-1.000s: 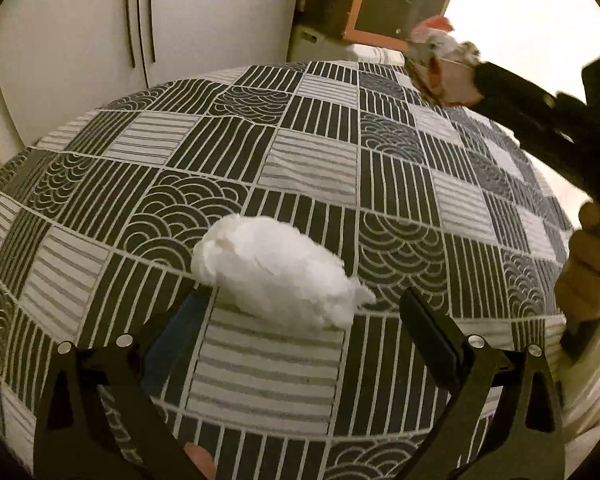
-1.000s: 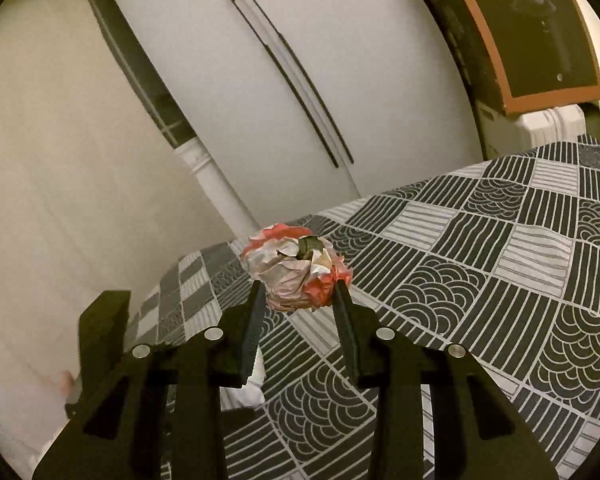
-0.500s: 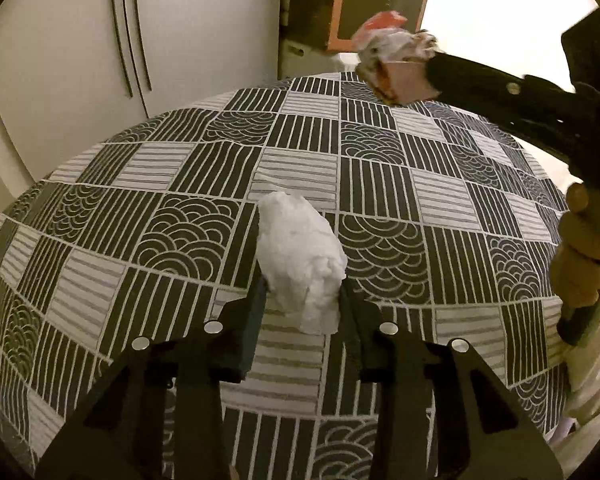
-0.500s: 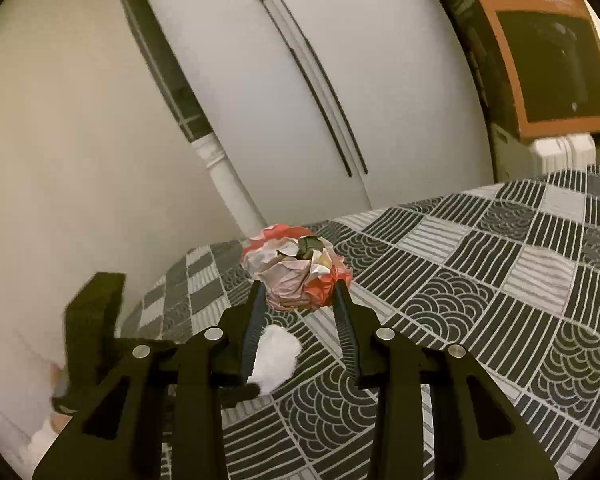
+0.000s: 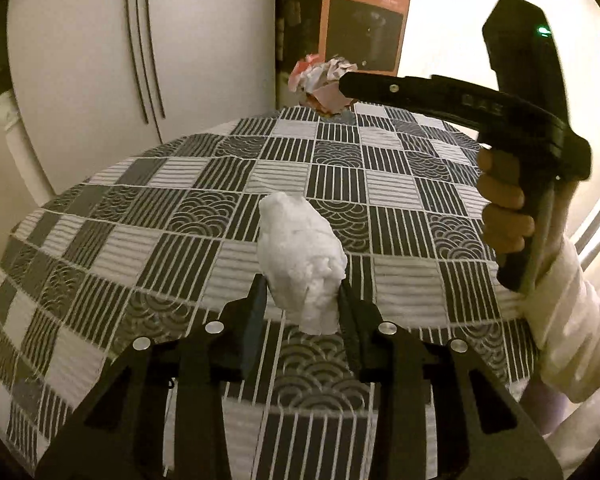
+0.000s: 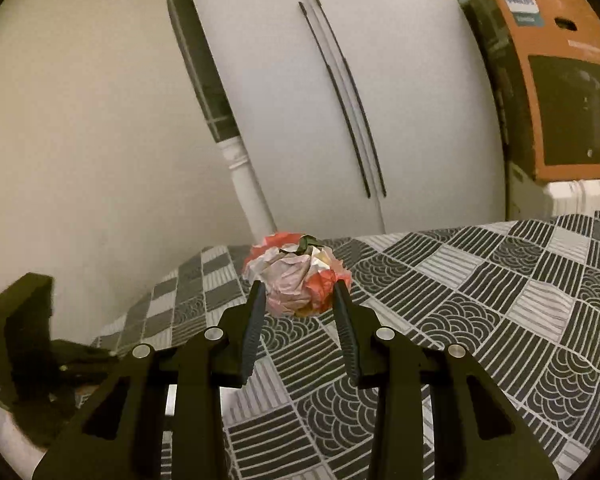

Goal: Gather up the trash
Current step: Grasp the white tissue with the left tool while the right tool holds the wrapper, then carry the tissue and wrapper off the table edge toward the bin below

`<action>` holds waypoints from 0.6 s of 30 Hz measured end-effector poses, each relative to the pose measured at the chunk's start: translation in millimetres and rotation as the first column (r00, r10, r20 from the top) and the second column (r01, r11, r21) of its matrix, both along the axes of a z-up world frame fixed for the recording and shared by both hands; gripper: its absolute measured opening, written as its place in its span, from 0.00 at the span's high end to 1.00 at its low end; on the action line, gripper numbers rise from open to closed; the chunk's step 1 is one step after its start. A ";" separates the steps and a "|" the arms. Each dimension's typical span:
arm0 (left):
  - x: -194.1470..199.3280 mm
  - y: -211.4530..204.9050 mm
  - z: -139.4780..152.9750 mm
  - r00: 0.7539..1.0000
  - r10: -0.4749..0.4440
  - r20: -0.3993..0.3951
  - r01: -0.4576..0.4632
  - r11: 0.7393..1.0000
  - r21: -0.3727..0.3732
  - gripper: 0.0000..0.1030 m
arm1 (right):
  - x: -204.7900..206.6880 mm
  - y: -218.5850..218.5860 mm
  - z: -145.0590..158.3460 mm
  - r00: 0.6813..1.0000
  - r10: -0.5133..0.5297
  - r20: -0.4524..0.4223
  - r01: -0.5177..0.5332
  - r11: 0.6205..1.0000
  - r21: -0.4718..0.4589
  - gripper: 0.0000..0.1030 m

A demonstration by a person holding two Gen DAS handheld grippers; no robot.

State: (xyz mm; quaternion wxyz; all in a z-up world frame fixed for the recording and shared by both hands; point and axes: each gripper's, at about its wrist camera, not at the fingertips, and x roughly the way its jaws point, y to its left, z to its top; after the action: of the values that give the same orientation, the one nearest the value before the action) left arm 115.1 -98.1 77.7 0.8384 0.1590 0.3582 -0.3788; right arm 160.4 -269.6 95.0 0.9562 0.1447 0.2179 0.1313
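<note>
My left gripper (image 5: 300,296) is shut on a crumpled white tissue wad (image 5: 300,256), held above the black-and-white patterned tablecloth (image 5: 148,240). My right gripper (image 6: 298,294) is shut on a crumpled red-and-white paper ball (image 6: 296,276), lifted over the same tablecloth (image 6: 500,320). In the left wrist view the right gripper (image 5: 342,84) reaches in from the right with the paper ball (image 5: 322,82) at its tip, held by a hand (image 5: 504,208) in a white sleeve. The left gripper's body (image 6: 24,352) shows at the lower left of the right wrist view.
A white fridge with dark handles (image 5: 144,60) stands behind the table, and also fills the right wrist view as the fridge (image 6: 340,100). An orange appliance box (image 5: 364,16) sits beside it, seen too as the box (image 6: 560,80). A white radiator (image 6: 576,198) is below the box.
The left gripper closed on the white tissue wad and lifted it off the cloth, pulling back. The right gripper with the paper ball rose and rolled slightly.
</note>
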 end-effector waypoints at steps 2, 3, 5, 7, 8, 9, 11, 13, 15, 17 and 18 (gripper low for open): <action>-12.3 10.1 6.4 1.000 -0.012 0.012 0.013 1.000 -0.017 0.65 | -9.8 7.3 6.3 1.000 0.005 0.013 -0.005 1.000 -0.020 0.70; -18.4 14.9 9.1 1.000 -0.026 0.016 0.026 0.999 -0.025 0.65 | -14.4 10.9 8.3 1.000 0.006 0.015 -0.006 0.999 -0.033 0.70; -29.5 24.8 13.1 0.998 -0.054 0.026 0.055 0.998 -0.041 0.65 | -27.1 18.3 10.8 1.000 0.000 0.018 0.001 0.998 -0.058 0.71; -38.6 32.5 15.5 0.997 -0.067 0.047 0.069 0.996 -0.048 0.65 | -39.3 25.7 11.2 1.000 0.010 0.019 -0.008 0.997 -0.074 0.72; -42.0 35.4 15.6 0.997 -0.068 0.047 0.071 0.996 -0.054 0.65 | -45.8 30.8 9.7 1.000 0.010 0.010 -0.009 0.996 -0.089 0.72; -44.2 38.1 15.7 0.997 -0.069 0.042 0.072 0.996 -0.060 0.65 | -51.0 34.8 7.4 1.000 0.005 -0.001 -0.005 0.995 -0.102 0.72; -50.1 43.9 14.2 0.996 -0.078 0.031 0.080 0.993 -0.081 0.65 | -62.1 41.8 2.1 1.000 0.010 -0.023 -0.012 0.994 -0.113 0.73; -56.3 49.8 11.9 0.996 -0.091 0.023 0.093 0.990 -0.103 0.65 | -72.6 48.2 -2.4 0.999 0.012 -0.036 -0.017 0.992 -0.125 0.73; -62.6 54.2 7.0 0.995 -0.095 0.010 0.095 0.988 -0.120 0.65 | -86.5 54.4 -5.9 0.999 0.011 -0.049 -0.017 0.990 -0.140 0.73; -69.1 57.6 1.1 0.995 -0.095 0.003 0.095 0.987 -0.126 0.65 | -99.3 60.0 -8.2 0.998 0.009 -0.058 -0.018 0.989 -0.148 0.73; -72.7 59.4 -1.9 0.995 -0.099 -0.003 0.097 0.987 -0.130 0.65 | -106.0 62.6 -9.2 0.998 0.008 -0.059 -0.017 0.988 -0.152 0.73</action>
State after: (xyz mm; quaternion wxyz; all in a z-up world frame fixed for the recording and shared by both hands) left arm 42.5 -38.7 75.8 0.8255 0.1198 0.3287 -0.4428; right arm 54.4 -206.9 85.8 0.9569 0.0737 0.2559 0.1161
